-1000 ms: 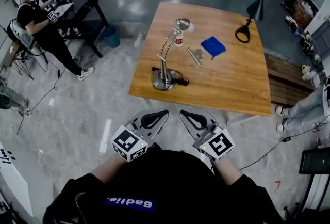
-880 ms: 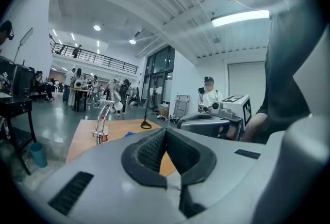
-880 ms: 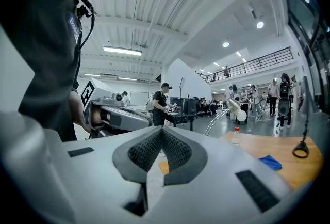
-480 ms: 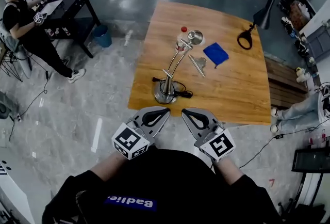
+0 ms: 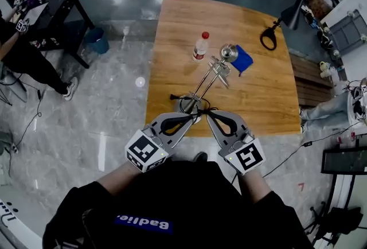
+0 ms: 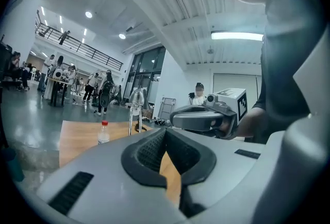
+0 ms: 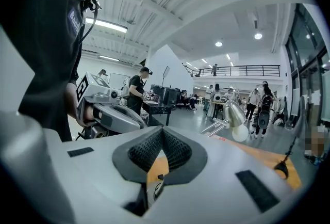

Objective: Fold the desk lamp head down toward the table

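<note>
**A silver metal desk lamp stands at the near edge of a wooden counter, its head raised.**

The round base is set close to the counter's near edge, with a black cord lying beside it. From there the twin-rod arm is leaned away and to the right, so the long axis runs diagonally up to the bell-shaped head, which is held above the counter just beside a blue cloth. In the right gripper view a white bulb is shown in the head's mouth, turned downward. A clear plastic bottle with a red cap is stood left of the head. The left hand-held gripper and the right hand-held gripper are held side by side near the base, each closed pad to pad with nothing between.
</note>
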The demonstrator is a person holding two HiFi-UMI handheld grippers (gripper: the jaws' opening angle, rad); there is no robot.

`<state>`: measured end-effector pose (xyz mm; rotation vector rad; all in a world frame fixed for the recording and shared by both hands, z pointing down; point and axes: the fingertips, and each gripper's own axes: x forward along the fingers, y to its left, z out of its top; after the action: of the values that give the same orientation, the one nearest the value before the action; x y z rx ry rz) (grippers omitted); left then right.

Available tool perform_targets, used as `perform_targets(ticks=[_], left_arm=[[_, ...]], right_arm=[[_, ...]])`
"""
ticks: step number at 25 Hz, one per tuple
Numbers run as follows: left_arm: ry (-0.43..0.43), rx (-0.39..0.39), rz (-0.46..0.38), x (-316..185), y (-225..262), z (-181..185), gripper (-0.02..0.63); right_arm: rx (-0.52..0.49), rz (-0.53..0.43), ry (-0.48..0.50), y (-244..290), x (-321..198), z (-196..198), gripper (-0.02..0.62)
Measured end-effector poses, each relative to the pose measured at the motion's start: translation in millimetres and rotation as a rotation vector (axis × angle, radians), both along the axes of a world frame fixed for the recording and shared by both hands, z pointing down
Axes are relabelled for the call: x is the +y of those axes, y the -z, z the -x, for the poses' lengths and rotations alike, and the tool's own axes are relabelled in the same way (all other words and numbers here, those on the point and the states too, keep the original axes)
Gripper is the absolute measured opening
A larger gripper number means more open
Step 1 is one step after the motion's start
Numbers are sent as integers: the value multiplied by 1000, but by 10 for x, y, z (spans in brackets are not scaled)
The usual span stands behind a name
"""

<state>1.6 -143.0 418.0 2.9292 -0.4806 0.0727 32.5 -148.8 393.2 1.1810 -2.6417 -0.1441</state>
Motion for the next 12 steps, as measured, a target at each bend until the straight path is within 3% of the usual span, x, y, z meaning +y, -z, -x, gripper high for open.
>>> perform_targets(ticks=[8, 12], left_arm=[[19, 12, 27, -246, 50, -154, 9], [45, -2, 26, -359, 88, -176, 9]], right_arm=[[50, -35, 29, 2, -252, -184, 5], [164, -69, 39, 23, -392, -283, 5]])
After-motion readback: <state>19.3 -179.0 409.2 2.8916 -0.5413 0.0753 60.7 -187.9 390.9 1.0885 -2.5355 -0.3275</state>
